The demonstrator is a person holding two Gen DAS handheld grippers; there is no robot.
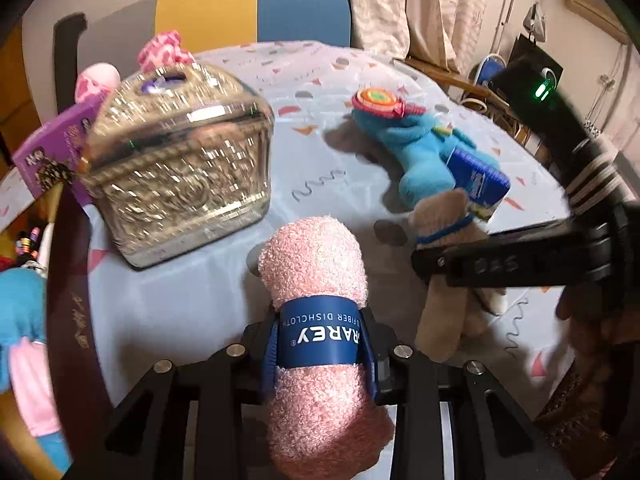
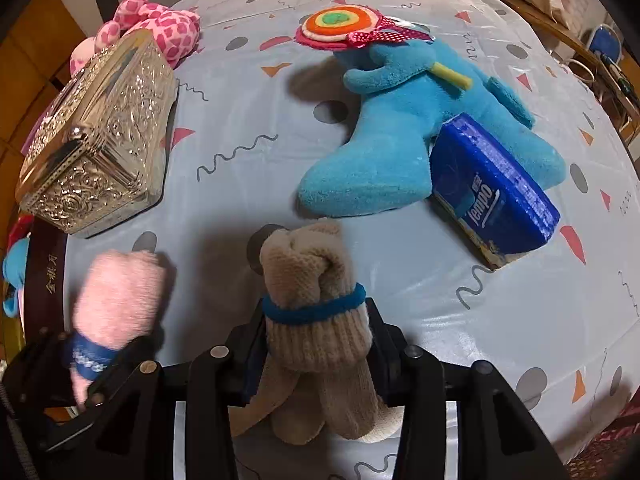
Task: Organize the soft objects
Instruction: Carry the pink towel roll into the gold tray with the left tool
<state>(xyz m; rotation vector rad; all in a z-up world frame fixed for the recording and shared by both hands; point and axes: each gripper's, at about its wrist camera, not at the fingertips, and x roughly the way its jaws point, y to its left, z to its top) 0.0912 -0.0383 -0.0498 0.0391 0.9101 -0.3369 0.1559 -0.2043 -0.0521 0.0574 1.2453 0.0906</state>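
- The left gripper (image 1: 320, 354) is clamped tight on a rolled pink cloth (image 1: 316, 272), fluffy and looped like terry, with a dark blue paper band around its middle where the pads press in.
- The pink cloth sits at the near edge of the table (image 1: 192, 280), its rounded end pointing toward the far side.
- The right gripper (image 2: 316, 340) has its jaws partly apart, gripping a bundle of beige knitted socks (image 2: 312, 280) at the ribbed part; a blue elastic band circles the bundle just above the pads.
- The sock bundle is near the table's front, right of the pink cloth.
- Far right lies a blue plush toy (image 2: 392, 148) with a rainbow felt lollipop, and a blue tissue pack (image 2: 492, 188) leaning on its leg.
- On the left stands an embossed silver box (image 2: 96, 140), shiny and rectangular; a pink spotted plush toy (image 2: 160, 28) lies behind it.
- The tablecloth is glossy pale blue, printed with dots, triangles and squiggles.
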